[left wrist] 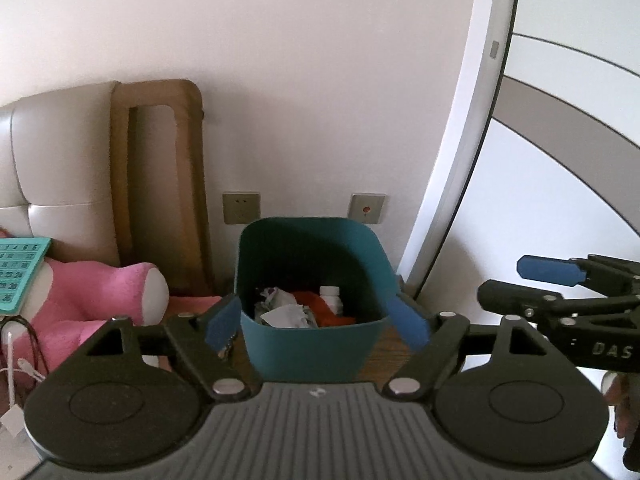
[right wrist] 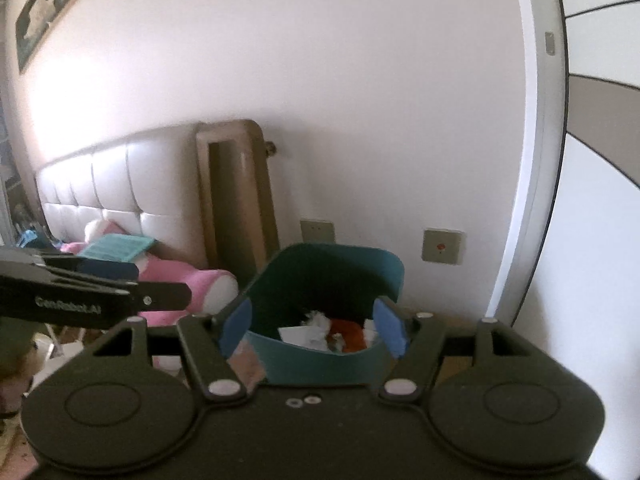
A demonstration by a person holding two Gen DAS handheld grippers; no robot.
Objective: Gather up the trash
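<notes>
1. hovering above the bin [left wrist: 312,344] with both tools – left gripper [left wrist: 316,322] and right gripper [right wrist: 314,330] standing wide apart at the jaws, nothing held between either pair of blue pads [left wrist: 222,322].
2. sitting on a wooden surface against the wall, the bin – teal, open-topped, just below two wall plates [left wrist: 241,207].
3. lying inside already: crumpled paper [left wrist: 286,314], something orange [right wrist: 352,334], and a small white bottle [left wrist: 331,298] standing near the back right.
4. judging the step as a release just finished or a look for the next piece; no loose trash showing clearly outside the bin in either view.
5. keeping the jaws spread like this while moving away from the bin, so no pad catches the rim.
6. keeping the two tools apart – the right one showing close at the left one's right side, near enough to knock together on a careless swing.
7. scanning left next, toward the pink plush toy [left wrist: 100,296] and the cables [left wrist: 16,360] – not treating these as trash without clearer sign.
8. avoiding a nudge to the bin; looking light, and likely to slide.
</notes>
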